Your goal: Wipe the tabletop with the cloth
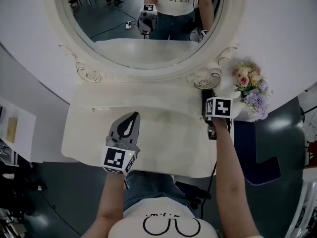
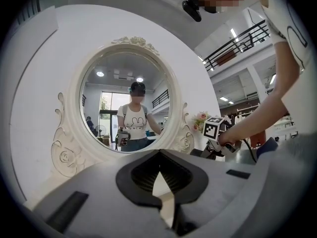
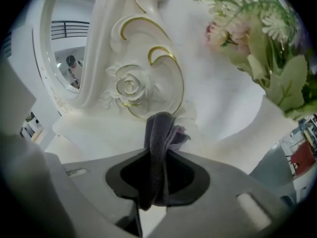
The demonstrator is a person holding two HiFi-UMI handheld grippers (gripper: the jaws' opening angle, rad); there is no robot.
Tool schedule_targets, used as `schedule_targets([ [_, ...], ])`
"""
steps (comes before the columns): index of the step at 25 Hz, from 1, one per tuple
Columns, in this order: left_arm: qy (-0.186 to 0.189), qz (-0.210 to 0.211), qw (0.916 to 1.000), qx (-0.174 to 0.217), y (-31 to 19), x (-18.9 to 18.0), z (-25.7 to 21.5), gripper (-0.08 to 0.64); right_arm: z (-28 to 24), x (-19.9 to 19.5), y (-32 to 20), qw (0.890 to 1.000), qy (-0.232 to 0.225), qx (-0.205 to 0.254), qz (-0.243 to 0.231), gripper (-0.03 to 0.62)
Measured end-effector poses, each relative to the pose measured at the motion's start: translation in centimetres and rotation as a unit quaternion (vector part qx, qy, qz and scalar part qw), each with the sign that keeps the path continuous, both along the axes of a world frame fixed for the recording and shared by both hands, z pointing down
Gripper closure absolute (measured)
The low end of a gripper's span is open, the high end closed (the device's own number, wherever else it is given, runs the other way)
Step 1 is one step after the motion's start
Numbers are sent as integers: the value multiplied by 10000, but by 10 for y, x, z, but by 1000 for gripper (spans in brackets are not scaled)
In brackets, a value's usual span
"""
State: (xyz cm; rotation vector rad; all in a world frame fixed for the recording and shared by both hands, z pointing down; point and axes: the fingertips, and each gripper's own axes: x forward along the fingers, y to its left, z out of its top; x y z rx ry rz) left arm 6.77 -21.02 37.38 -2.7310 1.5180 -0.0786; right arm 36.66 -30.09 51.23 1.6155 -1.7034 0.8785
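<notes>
Cloth (image 3: 156, 135) — fuzzy; tabletop (image 1: 163, 130) — smooth, painted.

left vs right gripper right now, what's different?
Load: left gripper is shut on nothing; right gripper clamps the dark cloth.
Pose: left gripper lies level over the front of the tabletop; right gripper tilts down at the back right, beside the flowers.
Shared: jaws closed on both.
</notes>
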Motion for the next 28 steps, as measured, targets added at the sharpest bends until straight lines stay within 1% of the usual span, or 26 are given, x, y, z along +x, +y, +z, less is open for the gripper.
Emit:
schedule_targets([
  [7,43,50,10000,11,-5,-50,-5,558,-1,-38,-3,9998,123,-42,129,505],
  [17,111,135,9998,83,-15,-120,-11,558,-1,-105,-11,9993,256,-82,245,505],
  [24,138,251,9996,82,-26,-158,-9,558,-1,-140,-18,9989,182,-31,432,505],
  [28,155,340,9993,96,-33,-177,-9,558,1,-164,-21,9988,135,-33,460,505],
])
